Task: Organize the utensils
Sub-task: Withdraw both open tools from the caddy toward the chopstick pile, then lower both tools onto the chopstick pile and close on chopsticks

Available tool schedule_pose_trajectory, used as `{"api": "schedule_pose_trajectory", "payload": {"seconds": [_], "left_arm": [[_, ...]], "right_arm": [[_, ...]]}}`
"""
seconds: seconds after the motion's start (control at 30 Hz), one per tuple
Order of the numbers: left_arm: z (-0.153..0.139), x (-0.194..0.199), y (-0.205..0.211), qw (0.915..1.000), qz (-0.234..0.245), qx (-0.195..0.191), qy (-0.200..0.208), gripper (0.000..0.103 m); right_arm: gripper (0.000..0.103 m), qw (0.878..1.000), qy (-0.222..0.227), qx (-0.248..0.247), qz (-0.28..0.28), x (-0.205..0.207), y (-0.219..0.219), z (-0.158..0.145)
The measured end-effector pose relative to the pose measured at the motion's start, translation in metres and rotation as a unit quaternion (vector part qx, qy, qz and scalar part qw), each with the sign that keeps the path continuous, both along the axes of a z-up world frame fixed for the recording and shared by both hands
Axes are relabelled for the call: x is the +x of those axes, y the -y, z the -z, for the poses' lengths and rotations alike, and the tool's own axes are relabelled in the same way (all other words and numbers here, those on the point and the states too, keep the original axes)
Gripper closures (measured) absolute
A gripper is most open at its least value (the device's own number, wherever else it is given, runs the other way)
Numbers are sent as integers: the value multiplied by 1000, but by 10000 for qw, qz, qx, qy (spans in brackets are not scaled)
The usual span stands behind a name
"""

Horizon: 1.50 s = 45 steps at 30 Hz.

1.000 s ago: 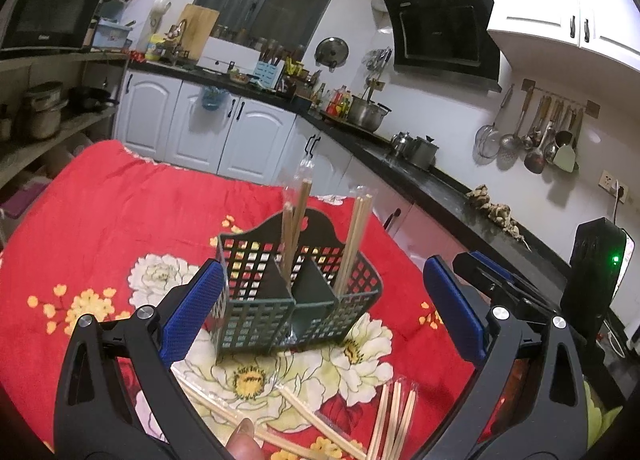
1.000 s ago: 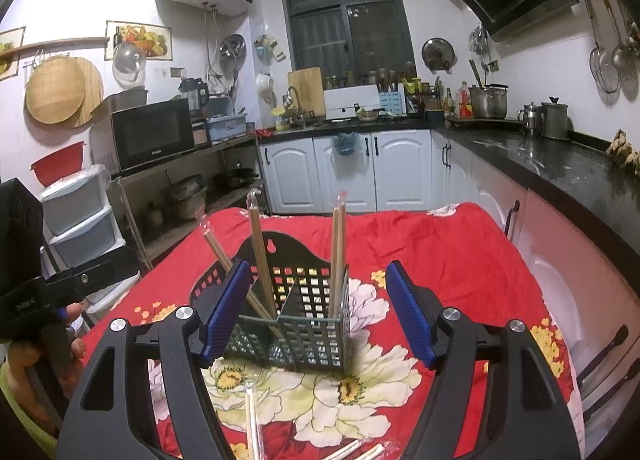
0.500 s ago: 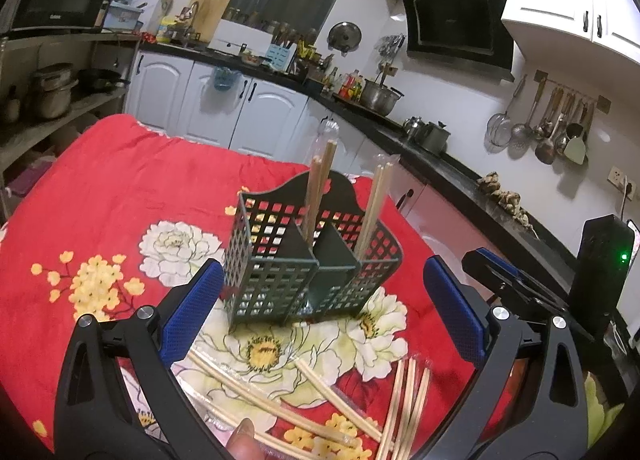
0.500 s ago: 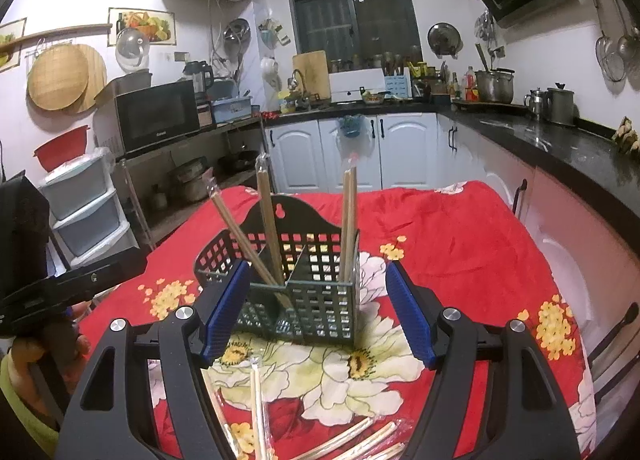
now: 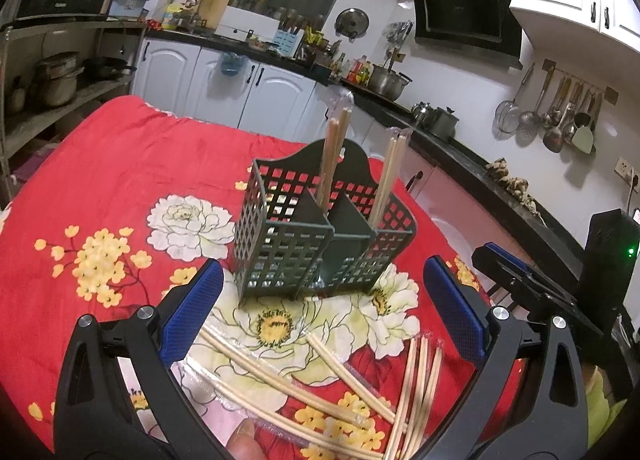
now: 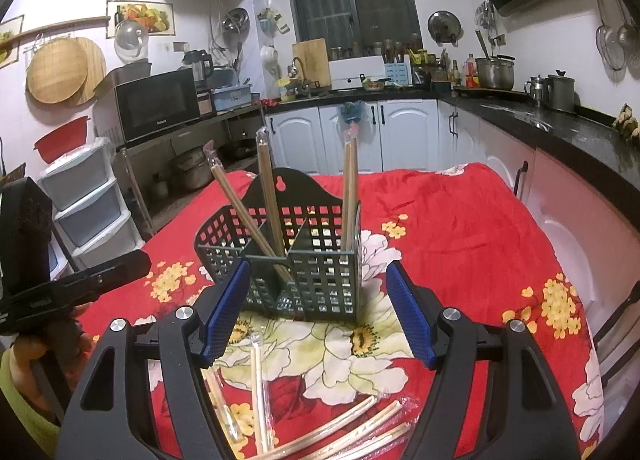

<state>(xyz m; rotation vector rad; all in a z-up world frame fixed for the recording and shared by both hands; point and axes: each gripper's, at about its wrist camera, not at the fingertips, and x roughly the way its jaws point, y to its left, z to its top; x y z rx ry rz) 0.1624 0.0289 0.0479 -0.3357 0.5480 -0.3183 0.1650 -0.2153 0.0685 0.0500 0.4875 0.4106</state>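
Observation:
A dark green slotted utensil basket [image 5: 316,236] stands on the red flowered tablecloth [image 5: 100,180]; it also shows in the right wrist view [image 6: 288,260]. Wrapped chopstick pairs [image 5: 334,156] stand upright in its compartments, three pairs in the right wrist view [image 6: 268,196]. More wrapped chopsticks [image 5: 328,388] lie loose on the cloth in front of the basket, also in the right wrist view [image 6: 328,432]. My left gripper [image 5: 320,312] is open and empty, just above the loose chopsticks. My right gripper [image 6: 318,312] is open and empty, close in front of the basket.
The table's right edge runs near pink cabinets [image 5: 472,204] and a black counter [image 6: 560,128]. White cabinets [image 6: 360,136] stand behind. A shelf with a microwave [image 6: 156,104] and plastic drawers [image 6: 80,192] stands to the left. The other gripper [image 5: 560,284] shows at right.
Both grippers have tilted down and lowered toward the table, so more of the loose chopsticks in front of the basket shows. Both stay open and empty.

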Motion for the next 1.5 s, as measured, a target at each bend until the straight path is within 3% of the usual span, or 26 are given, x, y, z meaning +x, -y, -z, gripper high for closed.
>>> {"api": "schedule_pose_trajectory", "payload": {"seconds": [0.9,1.5], "left_arm": [[51,-8,-13,9970,-91,192,-750,11],[71,9,-17,9924,26,298,-1197,11]], "right_arm": [[35,9981,-582,-193,-73,-6,5,45],[36,9894,-1424,-280,90,3,23,83]]}}
